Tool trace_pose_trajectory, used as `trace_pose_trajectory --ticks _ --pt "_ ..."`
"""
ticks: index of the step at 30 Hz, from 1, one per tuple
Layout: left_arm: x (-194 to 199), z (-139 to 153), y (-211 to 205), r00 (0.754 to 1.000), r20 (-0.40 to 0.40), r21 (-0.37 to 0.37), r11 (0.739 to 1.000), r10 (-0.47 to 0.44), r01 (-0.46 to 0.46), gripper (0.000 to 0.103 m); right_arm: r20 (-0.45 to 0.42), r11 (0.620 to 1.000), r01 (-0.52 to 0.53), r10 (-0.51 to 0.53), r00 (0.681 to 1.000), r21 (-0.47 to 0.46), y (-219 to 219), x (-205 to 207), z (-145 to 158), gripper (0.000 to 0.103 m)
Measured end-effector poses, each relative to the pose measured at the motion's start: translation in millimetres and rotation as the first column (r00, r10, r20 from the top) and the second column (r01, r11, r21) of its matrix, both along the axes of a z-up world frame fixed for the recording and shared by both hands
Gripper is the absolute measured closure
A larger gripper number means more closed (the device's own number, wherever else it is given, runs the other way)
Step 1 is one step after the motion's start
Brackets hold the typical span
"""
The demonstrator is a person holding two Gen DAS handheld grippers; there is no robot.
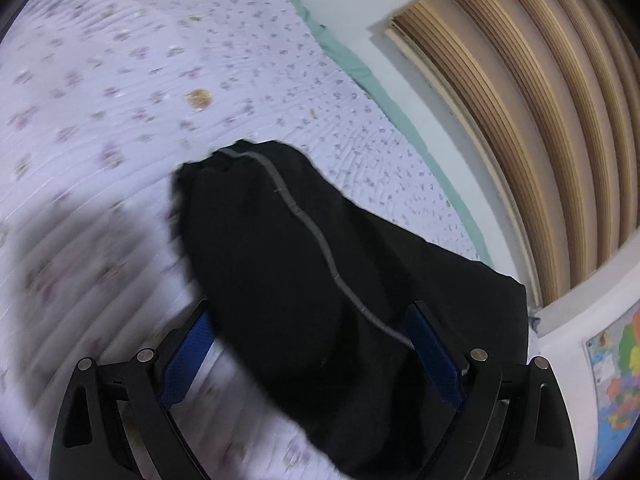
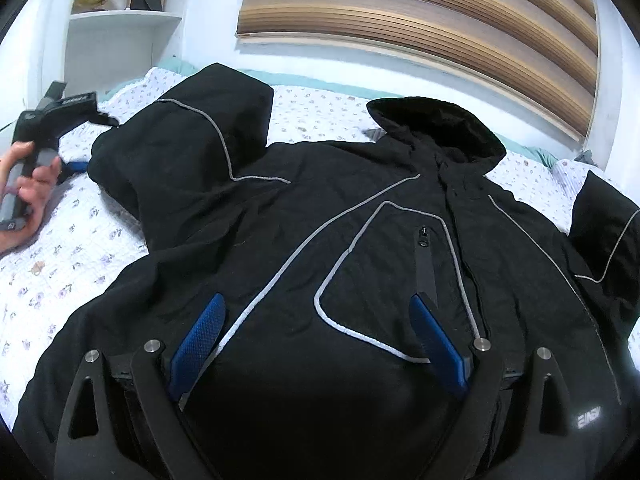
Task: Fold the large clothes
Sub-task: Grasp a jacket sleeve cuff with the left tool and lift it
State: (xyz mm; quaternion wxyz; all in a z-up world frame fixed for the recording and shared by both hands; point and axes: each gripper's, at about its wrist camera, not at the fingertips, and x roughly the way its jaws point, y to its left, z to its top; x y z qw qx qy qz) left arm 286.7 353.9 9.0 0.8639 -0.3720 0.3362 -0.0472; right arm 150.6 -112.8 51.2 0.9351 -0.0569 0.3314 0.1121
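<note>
one black jacket lies front-up on the floral bedspread — one hood, two sleeves, the left one folded inward. left gripper has fingers spread, that sleeve draped between them. right gripper hovers over the chest, fingers spread — pinching nothing.

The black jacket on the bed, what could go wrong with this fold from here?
1. The sleeve lies across the open left gripper, jaws wide apart, so it may slide off and unfold.
2. The left wrist view is blurred, suggesting fast motion that could drag the jacket askew.
3. The open right gripper hovers over the chest and may snag the piping.
</note>
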Motion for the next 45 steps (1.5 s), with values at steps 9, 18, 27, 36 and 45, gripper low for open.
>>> trace_pose_trajectory --ticks 9,18,27,36,45 --pt "-23.4 31.6 2.4 0.994 0.000 0.178 0.978 0.113 -0.111 0.085 0.015 0.999 0.014 -0.015 1.000 0.041 -7.2 -1.9 0.8 0.014" --pt "-105.0 44.5 51.9 0.948 -0.109 0.297 0.920 0.300 -0.257 0.084 0.044 0.997 0.056 -0.058 0.997 0.046 -16.3 -4.0 7.3 0.014" --pt "-106.6 80.3 0.8 0.984 0.038 0.381 0.908 0.171 -0.173 0.085 -0.018 0.996 0.048 -0.047 0.999 0.079 -23.2 5.5 0.1 0.013" --pt "-109.3 194.4 -192.0 0.939 0.259 0.395 0.912 -0.227 0.111 0.085 0.086 0.947 0.151 -0.182 0.980 0.284 -80.9 -34.3 61.5 0.013" --pt "-79.4 138.2 -409.1 0.838 0.054 0.455 0.760 -0.542 0.463 0.085 0.026 0.946 0.264 -0.274 0.961 0.189 -203.7 -49.5 98.3 0.007"
